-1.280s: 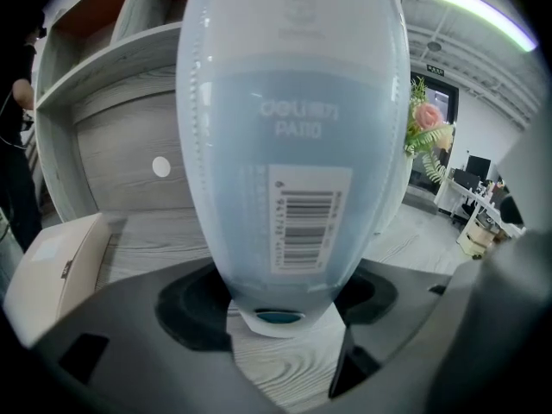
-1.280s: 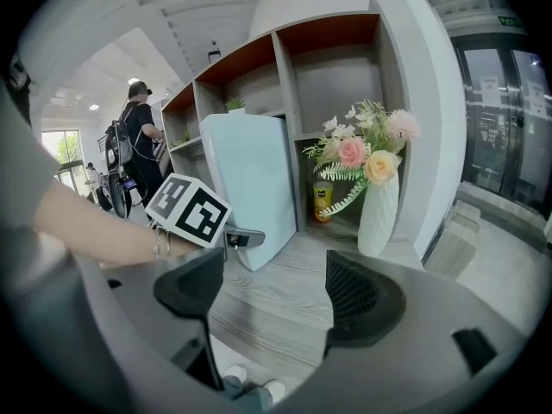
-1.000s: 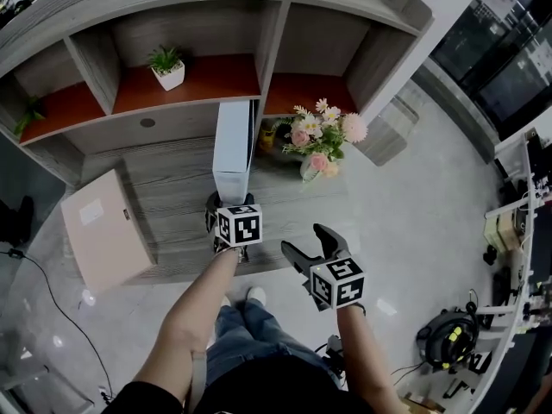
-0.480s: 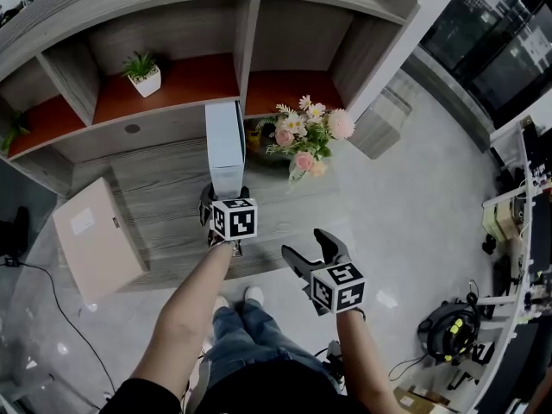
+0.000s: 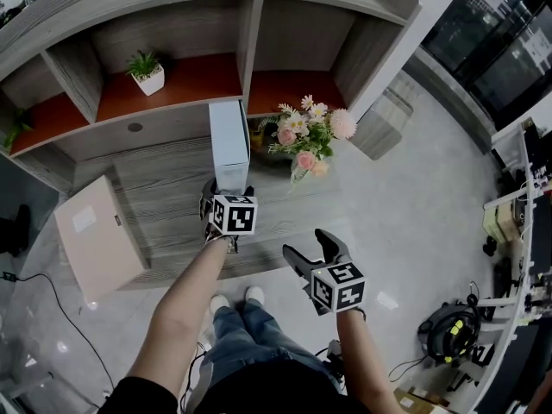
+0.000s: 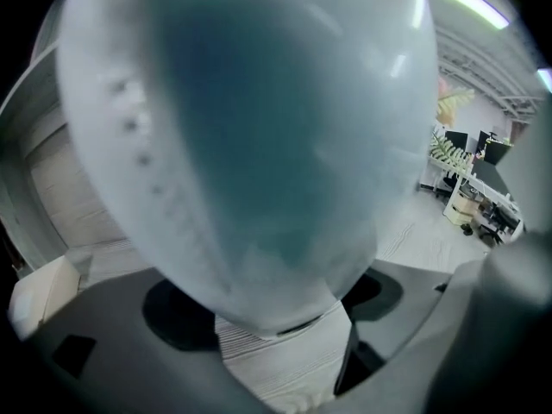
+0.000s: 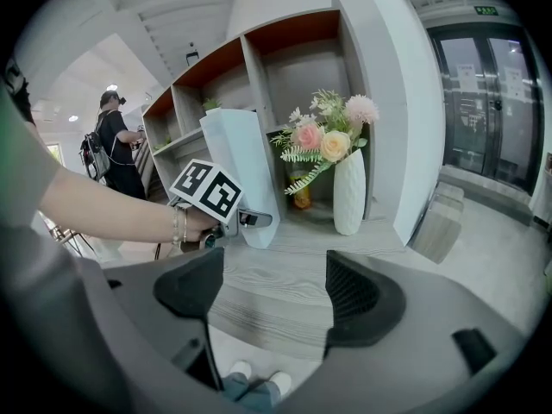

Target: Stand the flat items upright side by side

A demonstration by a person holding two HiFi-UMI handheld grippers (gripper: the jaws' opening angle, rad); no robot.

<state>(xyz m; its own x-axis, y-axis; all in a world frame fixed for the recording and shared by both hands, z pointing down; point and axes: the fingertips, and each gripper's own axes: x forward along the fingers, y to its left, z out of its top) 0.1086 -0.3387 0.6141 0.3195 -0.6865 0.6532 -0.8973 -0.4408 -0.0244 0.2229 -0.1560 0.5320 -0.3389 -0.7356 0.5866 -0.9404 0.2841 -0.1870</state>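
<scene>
Left gripper (image 5: 228, 193) jaws have just been opening around the upright white box (image 5: 228, 141): release judged under way. Right gripper (image 5: 310, 247) is spread, empty. Beige box (image 5: 97, 238) lies flat

upright box (image 5: 229, 145) on the ledge (image 5: 164, 198), flat box (image 5: 97, 238) to its left, flower vase (image 5: 298, 172) right.

Nothing legible: the label (image 5: 84, 220) on the left beige box (image 5: 103, 253) and the green door sign (image 7: 485, 9) are too small.
</scene>
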